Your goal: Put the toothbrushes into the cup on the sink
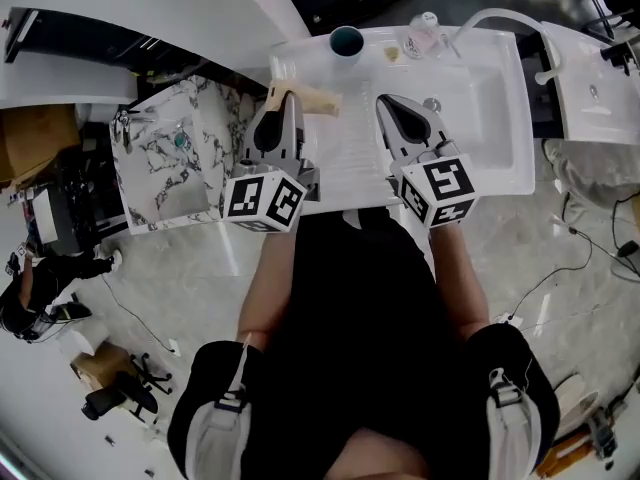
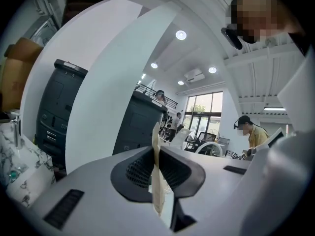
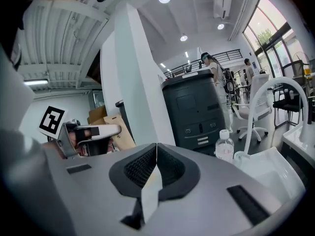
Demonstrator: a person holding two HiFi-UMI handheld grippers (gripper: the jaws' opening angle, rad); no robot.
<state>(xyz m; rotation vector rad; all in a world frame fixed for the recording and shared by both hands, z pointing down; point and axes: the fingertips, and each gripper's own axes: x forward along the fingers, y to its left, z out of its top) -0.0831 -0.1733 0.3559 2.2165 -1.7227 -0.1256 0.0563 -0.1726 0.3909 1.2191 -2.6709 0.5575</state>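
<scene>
The person is standing at the near edge of the white sink, holding both grippers out over it side by side. The left gripper is hovering over the sink's left part, and its fingers are clenching a beige toothbrush. In the left gripper view the toothbrush is showing edge-on, as a thin cream strip sticking up past the fingertips (its bristles are not showing from that side). In the head view it is lying crosswise to the gripper, jutting out to the right of the fingertips. It is hanging in that grip over the left part of the sink, well short of the cup.

The dark teal cup is standing upright at the sink's far edge, toward the far left corner, with its mouth facing up. The right gripper is hovering over the middle of the sink. Its fingers are pressing together at the tips, with nothing showing between them.

A clear bottle is standing along the far edge, to the right of the cup. A white faucet is arching over the far right corner. A marble-patterned surface is adjoining the sink's left edge.
</scene>
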